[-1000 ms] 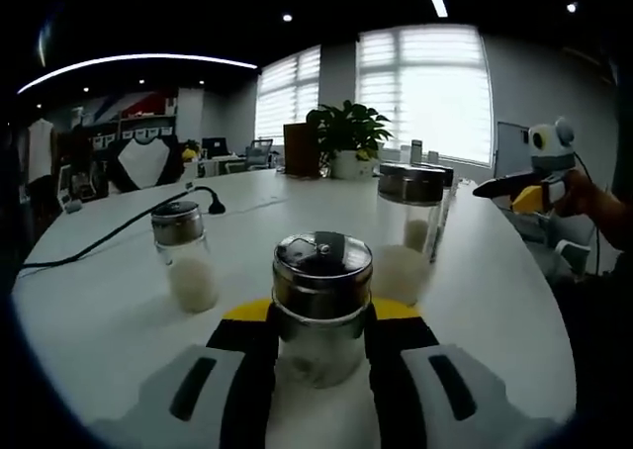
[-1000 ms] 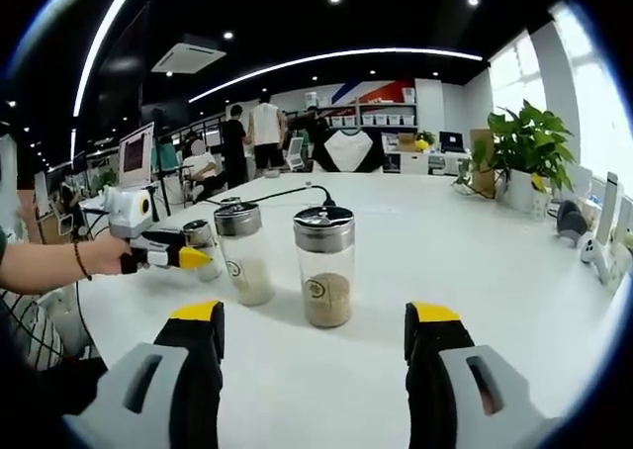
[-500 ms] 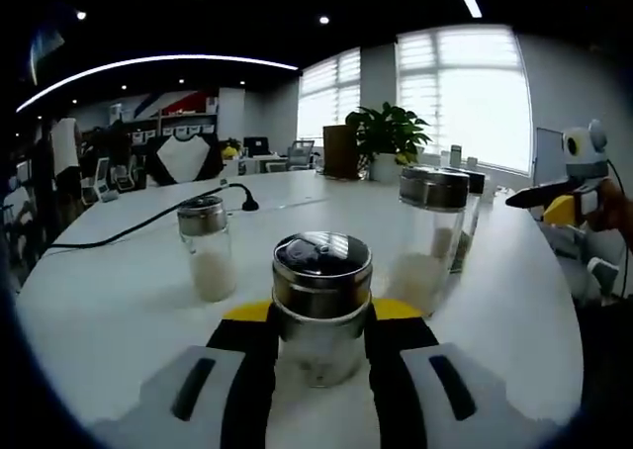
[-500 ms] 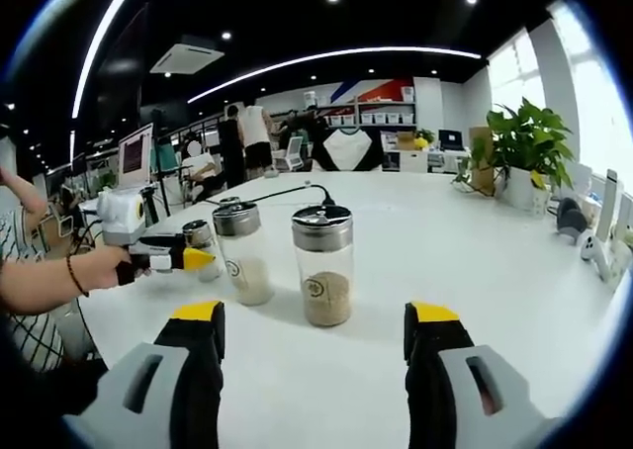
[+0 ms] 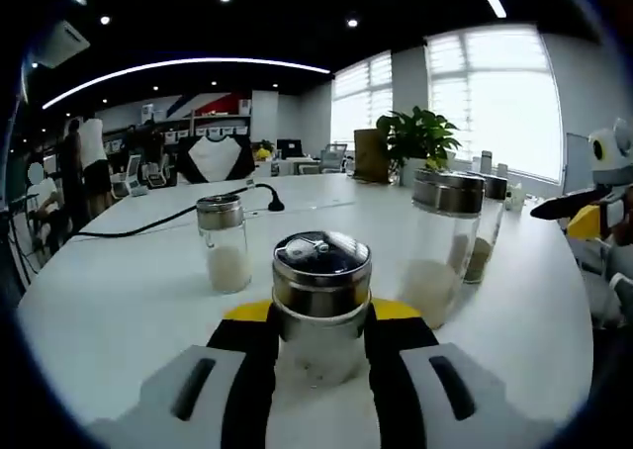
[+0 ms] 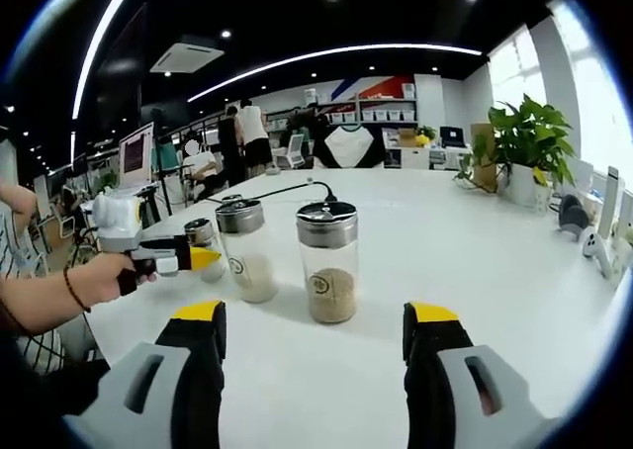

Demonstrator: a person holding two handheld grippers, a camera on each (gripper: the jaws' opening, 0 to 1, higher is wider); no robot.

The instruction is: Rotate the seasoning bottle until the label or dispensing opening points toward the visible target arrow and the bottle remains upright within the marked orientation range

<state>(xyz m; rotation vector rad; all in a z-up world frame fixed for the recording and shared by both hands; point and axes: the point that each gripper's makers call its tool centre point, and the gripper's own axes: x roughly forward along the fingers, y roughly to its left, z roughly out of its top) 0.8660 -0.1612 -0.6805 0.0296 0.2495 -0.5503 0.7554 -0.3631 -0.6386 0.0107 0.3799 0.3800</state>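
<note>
A glass seasoning bottle [image 5: 320,296] with a metal shaker lid and a little pale powder stands upright on the white table [image 5: 119,311]. My left gripper [image 5: 318,320] is shut on it, black jaws pressed to both sides of the glass. In the right gripper view, the left gripper [image 6: 188,259] comes in from the left in a person's hand, and the held bottle [image 6: 203,239] is partly hidden behind its yellow tip. My right gripper [image 6: 315,328] is open above the table with nothing between its jaws. It also shows at the right edge of the left gripper view [image 5: 593,212].
Other shaker bottles stand nearby: a small one with white powder [image 5: 224,255], a tall one with white powder [image 6: 247,251] and a tall one with brown granules [image 6: 330,263]. A black cable [image 5: 148,226] crosses the table. A potted plant [image 6: 524,152] stands at the far right; people stand in the background.
The left gripper view has swung with the held bottle, so the other bottles and the room have slid rightward in it. The right gripper has stayed open and almost still.
</note>
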